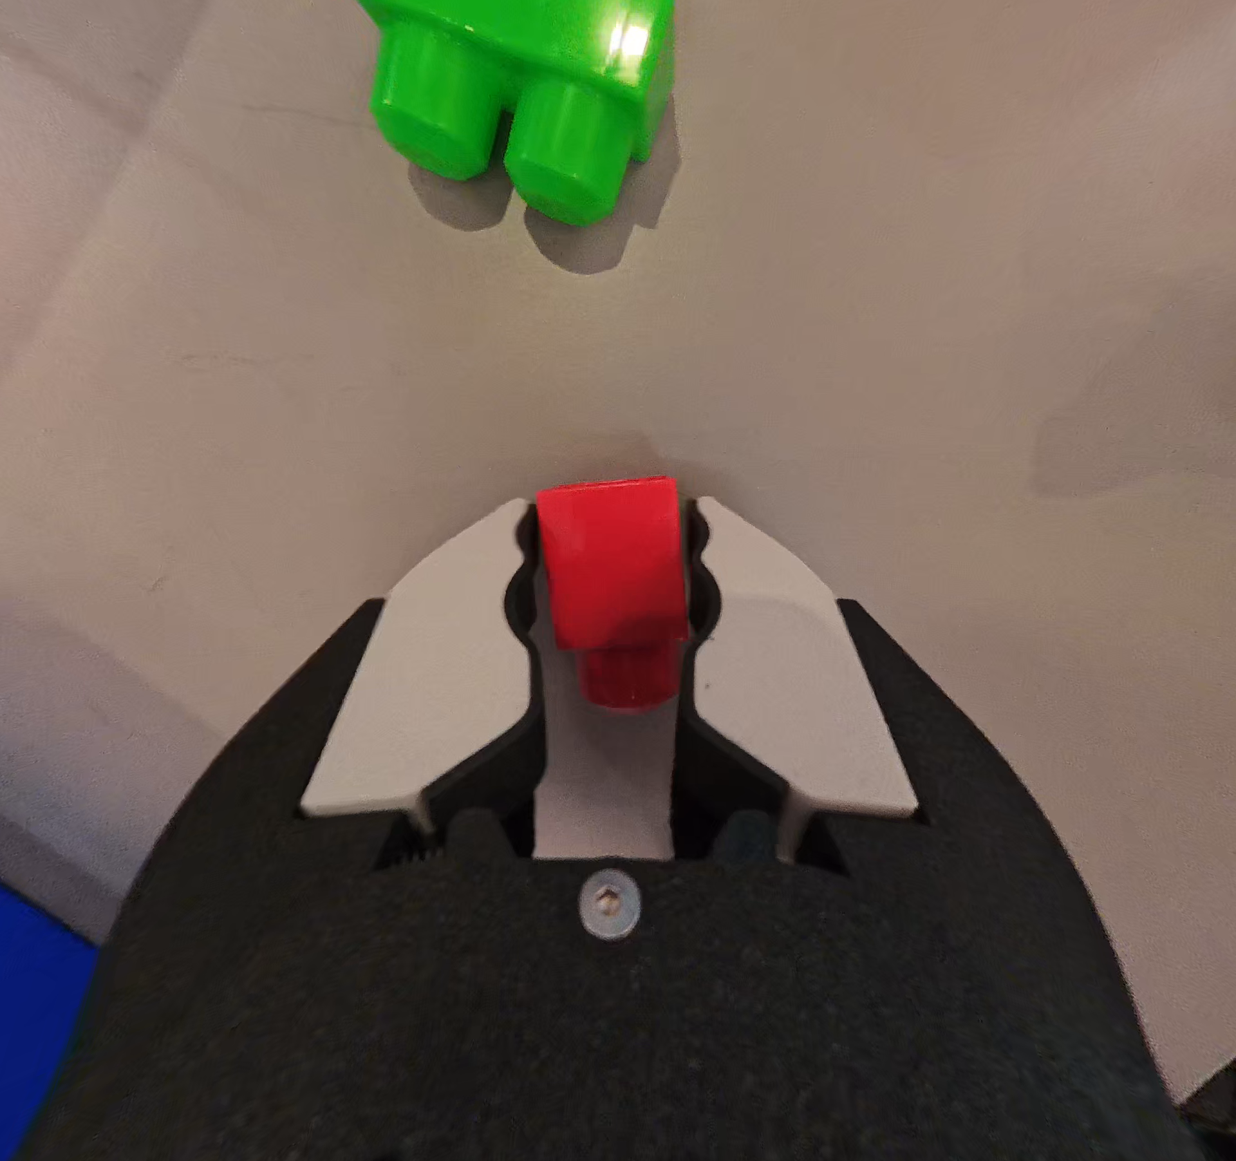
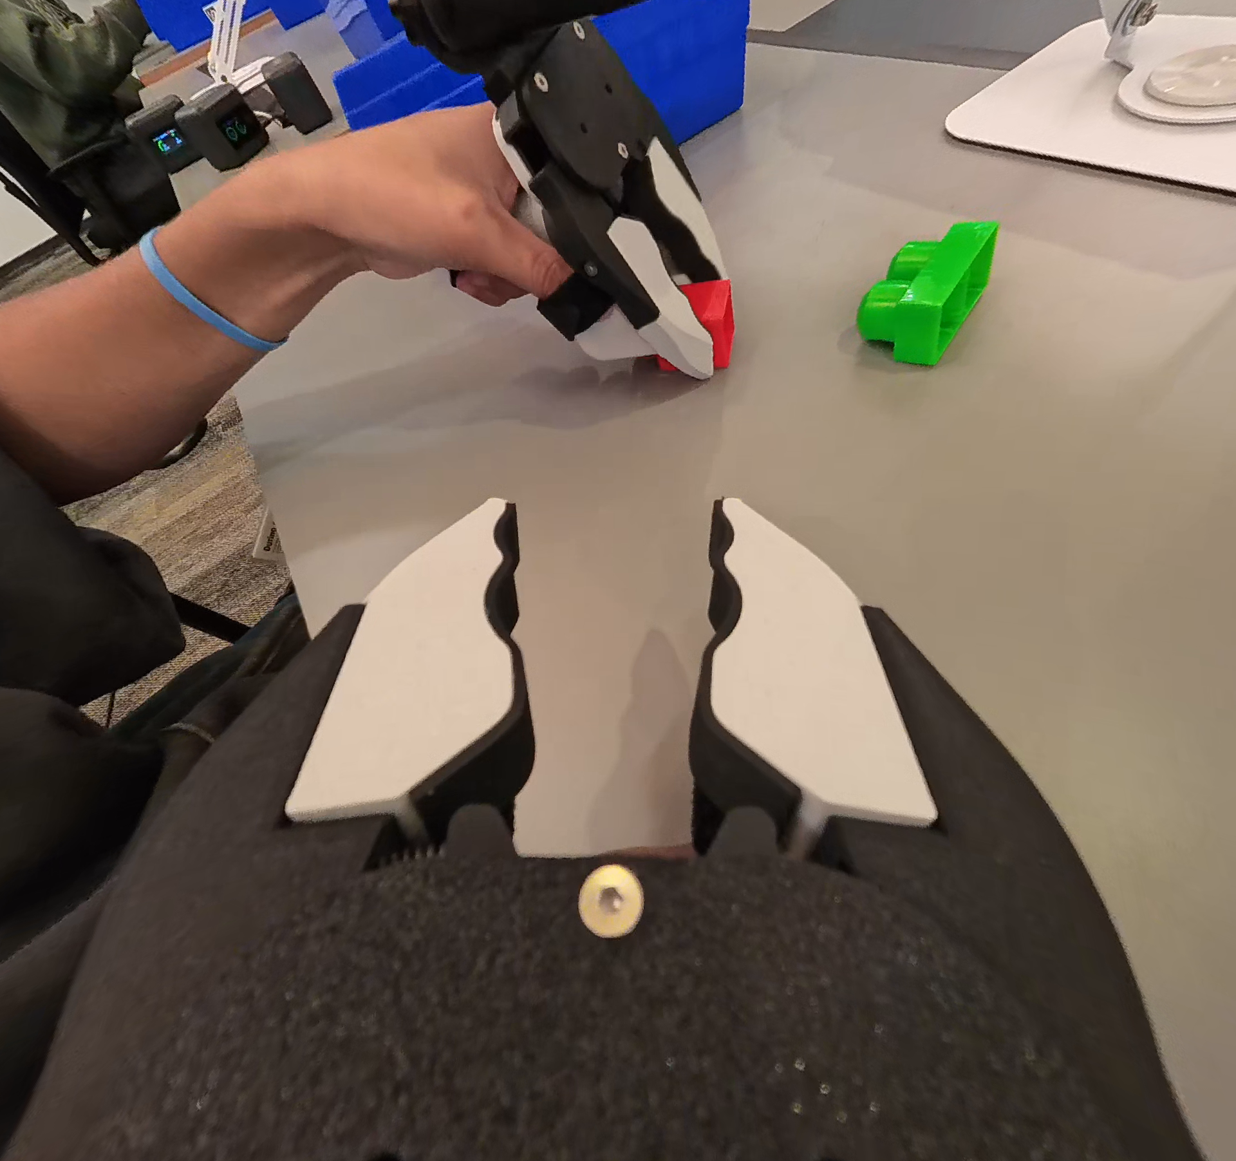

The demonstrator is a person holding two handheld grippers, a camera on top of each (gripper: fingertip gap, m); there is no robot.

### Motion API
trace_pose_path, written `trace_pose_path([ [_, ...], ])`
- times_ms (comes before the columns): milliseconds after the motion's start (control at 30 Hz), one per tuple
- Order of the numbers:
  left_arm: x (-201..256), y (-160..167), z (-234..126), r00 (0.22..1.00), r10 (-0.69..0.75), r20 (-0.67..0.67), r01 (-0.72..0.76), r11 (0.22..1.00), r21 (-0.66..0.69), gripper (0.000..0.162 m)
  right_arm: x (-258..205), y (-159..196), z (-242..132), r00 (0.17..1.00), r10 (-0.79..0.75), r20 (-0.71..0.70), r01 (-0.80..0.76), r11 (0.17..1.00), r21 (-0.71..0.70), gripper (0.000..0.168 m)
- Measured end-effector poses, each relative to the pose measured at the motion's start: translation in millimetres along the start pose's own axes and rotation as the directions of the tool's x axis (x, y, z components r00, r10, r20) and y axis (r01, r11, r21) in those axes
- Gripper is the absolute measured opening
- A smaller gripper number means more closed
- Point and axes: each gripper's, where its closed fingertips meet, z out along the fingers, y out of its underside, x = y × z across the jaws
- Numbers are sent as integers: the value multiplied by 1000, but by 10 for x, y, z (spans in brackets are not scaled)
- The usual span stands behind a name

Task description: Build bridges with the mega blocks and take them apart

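- Two plastic blocks sit on my grey table (image 2: 869,527).
- My left gripper (image 1: 612,513) clamps the small red single-stud block (image 1: 612,573).
- My right gripper (image 2: 614,513) hovers parted, holding nothing.
- Bright green two-stud block (image 2: 930,296) lies tipped over nearby.

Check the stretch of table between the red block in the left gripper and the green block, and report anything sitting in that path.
Nothing visible. The left gripper is closed on the red block, and only bare grey table lies between it and the green block, which rests on its side.
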Motion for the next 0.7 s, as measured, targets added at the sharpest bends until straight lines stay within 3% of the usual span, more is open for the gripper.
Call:
trace_pose_path([
  [67,-22,2,-25,999,-5,37,4,1000,20,73,-9,14,-16,1000,-4,-2,4,1000,-4,55],
  [167,-39,27,-309,995,-45,92,33,990,134,74,-13,13,-45,1000,-3,-1,3,1000,-1,55],
  [267,-26,178,-849,987,-139,86,104,940,326,75,9,23,-55,1000,3,-5,-3,1000,-3,55],
  [467,-424,1039,-1817,907,-418,-58,373,730,573,78,58,33,-4,999,44,-4,-44,999,-14,55],
  [567,-793,1413,-1976,842,-521,-140,485,617,620,78,70,-10,67,999,42,-8,-43,999,-21,55],
  [633,-1035,1480,-1989,824,-539,-175,519,594,615,78,64,-23,128,999,34,-7,-34,999,-31,55],
  [700,-1363,1409,-1971,834,-536,-135,496,618,610,74,56,-14,199,1000,28,-4,-29,999,-43,55],
])
